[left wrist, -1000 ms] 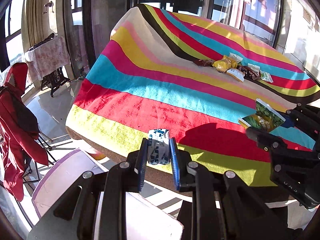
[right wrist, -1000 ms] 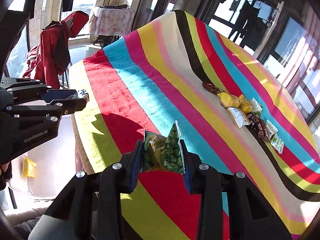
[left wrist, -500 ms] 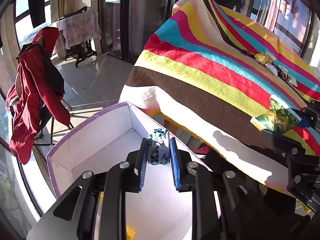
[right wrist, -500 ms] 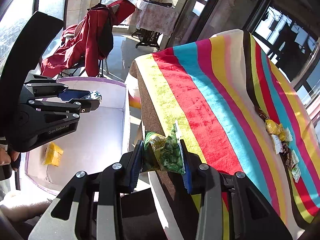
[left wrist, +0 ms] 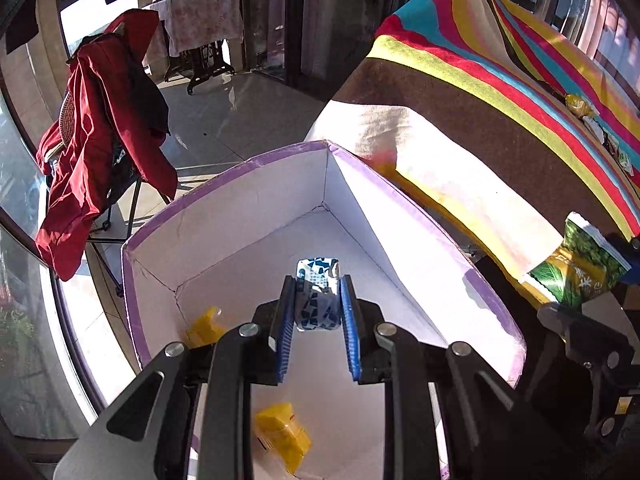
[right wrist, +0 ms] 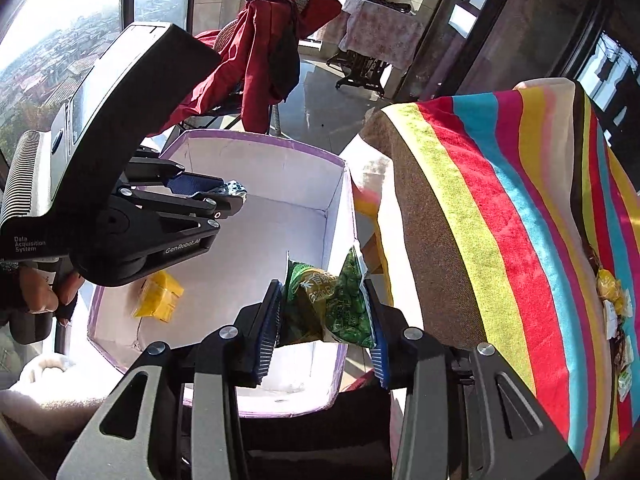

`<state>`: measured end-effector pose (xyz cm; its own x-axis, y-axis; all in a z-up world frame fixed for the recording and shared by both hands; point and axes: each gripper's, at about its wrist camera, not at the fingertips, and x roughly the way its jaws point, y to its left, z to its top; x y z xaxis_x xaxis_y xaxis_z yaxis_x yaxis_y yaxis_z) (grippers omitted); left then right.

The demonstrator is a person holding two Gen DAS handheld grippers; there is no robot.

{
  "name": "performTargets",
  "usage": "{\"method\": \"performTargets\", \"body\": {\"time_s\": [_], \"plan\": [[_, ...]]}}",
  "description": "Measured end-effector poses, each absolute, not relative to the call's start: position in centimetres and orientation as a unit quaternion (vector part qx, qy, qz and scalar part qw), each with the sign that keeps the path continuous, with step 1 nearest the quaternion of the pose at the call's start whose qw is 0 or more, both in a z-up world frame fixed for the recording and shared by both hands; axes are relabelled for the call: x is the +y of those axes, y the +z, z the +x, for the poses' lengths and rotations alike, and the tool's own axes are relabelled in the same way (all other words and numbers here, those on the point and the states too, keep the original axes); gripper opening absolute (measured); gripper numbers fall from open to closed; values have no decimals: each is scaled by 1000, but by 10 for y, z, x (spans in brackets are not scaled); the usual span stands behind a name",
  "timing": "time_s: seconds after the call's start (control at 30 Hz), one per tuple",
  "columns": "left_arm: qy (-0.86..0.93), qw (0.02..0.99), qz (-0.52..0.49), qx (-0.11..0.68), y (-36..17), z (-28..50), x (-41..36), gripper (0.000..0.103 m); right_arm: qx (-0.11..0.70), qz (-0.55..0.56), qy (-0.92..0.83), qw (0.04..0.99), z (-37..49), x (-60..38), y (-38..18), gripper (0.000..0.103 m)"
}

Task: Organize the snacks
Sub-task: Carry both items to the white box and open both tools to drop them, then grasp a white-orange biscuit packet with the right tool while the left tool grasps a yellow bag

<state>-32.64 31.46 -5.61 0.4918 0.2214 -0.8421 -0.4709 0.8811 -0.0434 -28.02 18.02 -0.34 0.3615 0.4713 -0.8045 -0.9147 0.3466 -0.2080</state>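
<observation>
In the left wrist view, a red coat [left wrist: 96, 136] hangs over a chair at 10 o'clock, with a cloth-draped stand [left wrist: 200, 16] behind it at 11. The white box [left wrist: 248, 208] with a purple rim fills the centre. Inside it lie 2 yellow packs: 1 [left wrist: 204, 326] at 8 o'clock of the jaws, 1 [left wrist: 282, 438] lower at 6, blurred. The left gripper [left wrist: 318, 308] hangs over the box floor, its pads clamped on a blue-and-white packet [left wrist: 318, 296]. The striped table [left wrist: 500, 92] rises at 2 o'clock, just beside the box, and more snacks [left wrist: 580, 106] lie far along it.

In the right wrist view, the left gripper [right wrist: 236, 196] juts in from 9 o'clock above the box [right wrist: 280, 168], blocking part of its near wall. The right gripper [right wrist: 324, 316] sits over the box's table-side rim with a green pea bag [right wrist: 332, 300] between its pads. Its jaws have just been opening, and the bag touches both pads, though I cannot tell how firmly. The table edge [right wrist: 460, 216] stands close at 3 o'clock.
</observation>
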Motion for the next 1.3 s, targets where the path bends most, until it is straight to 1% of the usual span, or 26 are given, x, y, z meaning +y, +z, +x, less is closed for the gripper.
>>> {"method": "performTargets", "body": {"time_s": [0.03, 0.07, 0.1, 0.13, 0.3, 0.4, 0.43, 0.47, 0.53, 0.7, 0.83, 1.0, 1.17, 1.3], "plan": [[217, 847, -136, 465, -57, -327, 318, 42, 327, -335, 462, 754, -281, 180, -4, 65], [231, 843, -140, 466, -58, -328, 321, 57, 322, -330, 461, 758, -280, 179, -3, 73], [243, 841, -144, 461, -56, -330, 324, 84, 319, -327, 461, 761, -280, 176, -1, 73], [258, 841, -144, 454, -52, -332, 328, 91, 317, -323, 460, 764, -279, 173, 2, 73], [296, 842, -137, 430, -30, -331, 334, 96, 317, -264, 449, 792, -259, 140, 25, 73], [289, 856, -124, 410, -7, -319, 325, 96, 301, -229, 429, 820, -243, 106, 46, 75], [285, 863, -114, 401, 2, -312, 318, 98, 292, -221, 418, 831, -238, 94, 53, 78], [278, 871, -102, 392, 11, -303, 309, 100, 284, -213, 404, 843, -233, 81, 59, 82], [251, 888, -76, 378, 27, -283, 286, 101, 275, -200, 370, 864, -220, 52, 67, 86], [124, 918, -20, 377, 53, -212, 204, 101, 293, -170, 270, 901, -178, -23, 71, 86], [20, 924, -6, 381, 57, -155, 134, 101, 327, -138, 191, 915, -143, -89, 58, 86], [-43, 918, 54, 391, 46, -75, 60, 101, 367, -96, 144, 914, -101, -145, 38, 86], [-26, 906, 65, 418, 30, 2, 42, 101, 387, -109, 156, 902, -54, -151, 25, 86], [-2, 905, 50, 423, 30, 36, 38, 101, 384, -112, 206, 893, -19, -143, 27, 86]]}}
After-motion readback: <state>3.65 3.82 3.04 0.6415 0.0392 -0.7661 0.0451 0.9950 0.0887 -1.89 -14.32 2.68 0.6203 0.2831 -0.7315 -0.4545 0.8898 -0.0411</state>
